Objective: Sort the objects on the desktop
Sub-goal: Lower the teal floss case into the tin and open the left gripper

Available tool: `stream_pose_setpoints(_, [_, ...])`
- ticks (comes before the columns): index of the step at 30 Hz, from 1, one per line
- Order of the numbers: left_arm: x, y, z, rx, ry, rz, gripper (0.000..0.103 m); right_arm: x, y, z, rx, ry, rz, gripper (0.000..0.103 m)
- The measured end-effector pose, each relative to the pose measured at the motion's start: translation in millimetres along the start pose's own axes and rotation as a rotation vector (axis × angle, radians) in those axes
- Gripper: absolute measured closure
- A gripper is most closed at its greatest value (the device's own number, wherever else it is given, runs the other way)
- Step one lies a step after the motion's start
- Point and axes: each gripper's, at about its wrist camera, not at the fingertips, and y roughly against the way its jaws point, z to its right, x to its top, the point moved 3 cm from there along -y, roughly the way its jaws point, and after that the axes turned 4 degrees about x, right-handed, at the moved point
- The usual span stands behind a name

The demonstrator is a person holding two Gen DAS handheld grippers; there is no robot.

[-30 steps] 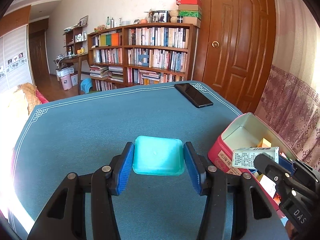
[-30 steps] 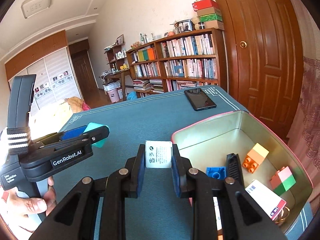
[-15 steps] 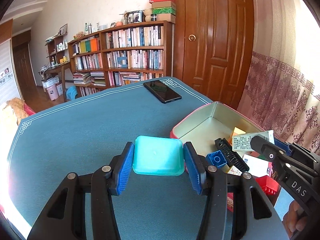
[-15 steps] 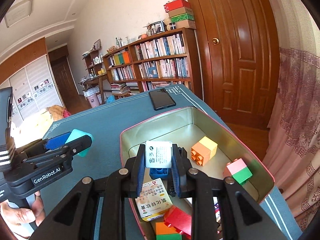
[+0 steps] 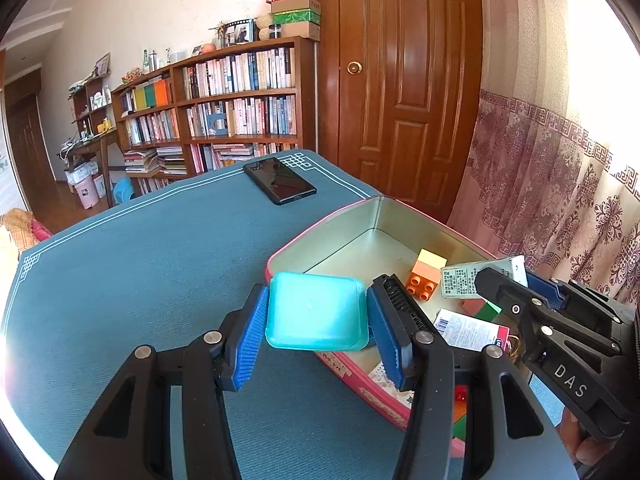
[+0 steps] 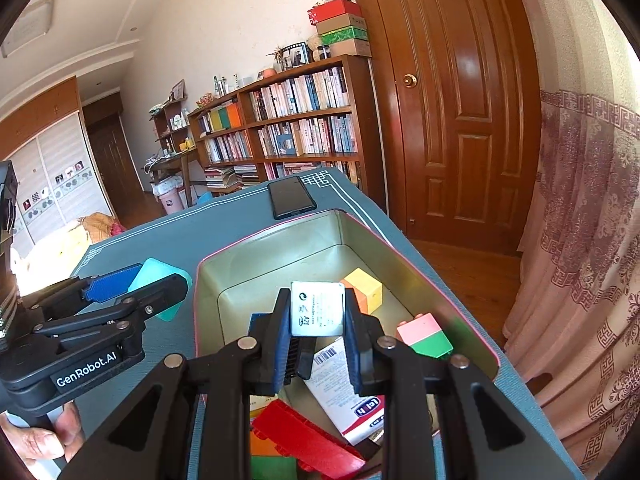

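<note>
My left gripper [image 5: 316, 314] is shut on a turquoise square container [image 5: 316, 310], held above the near-left rim of the red tin box [image 5: 320, 224]. My right gripper [image 6: 316, 316] is shut on a small white printed carton [image 6: 317, 314], hanging over the inside of the tin [image 6: 276, 236]. The left view shows that carton [image 5: 480, 280] to the right in the other gripper. Inside the tin lie an orange-yellow brick [image 6: 366, 288], a pink-green brick [image 6: 424, 336], a red brick [image 6: 304, 440], a black comb [image 5: 404, 308] and a white medicine box [image 6: 344, 392].
A black phone [image 5: 280, 180] lies on the blue tablecloth [image 5: 140, 260] beyond the tin, near the far edge. The table's right edge runs close to the tin, with a wooden door [image 5: 404, 80] and a curtain [image 5: 560, 200] behind. A hand [image 6: 36, 436] holds the left gripper's handle.
Both grippers have swung right with their loads: the right one went from beside the tin to over its inside, and the left one reached the tin's near-left rim.
</note>
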Motion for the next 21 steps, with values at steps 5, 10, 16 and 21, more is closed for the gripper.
stream_pose_setpoints(5, [2.2,-6.9,16.8,-0.018,-0.012,-0.011,0.05,-0.3,1.2,12.8,-0.017,-0.006,0.001,0.076])
stream_pose_setpoints(10, [1.4,-17.3,30.7,-0.05,-0.017,-0.034,0.049,-3.1,-1.4,24.7,-0.038,-0.013,-0.013,0.076])
stream_pose_setpoints(16, [0.7,-29.4,43.0,-0.078,-0.015,-0.055,0.049,-8.1,-4.7,33.4,-0.056,-0.013,-0.032,0.076])
stream_pose_setpoints(21, [-0.4,-37.6,51.3,-0.082,-0.023,-0.066,0.049,-11.5,-10.6,39.0,-0.065,-0.011,-0.05,0.076])
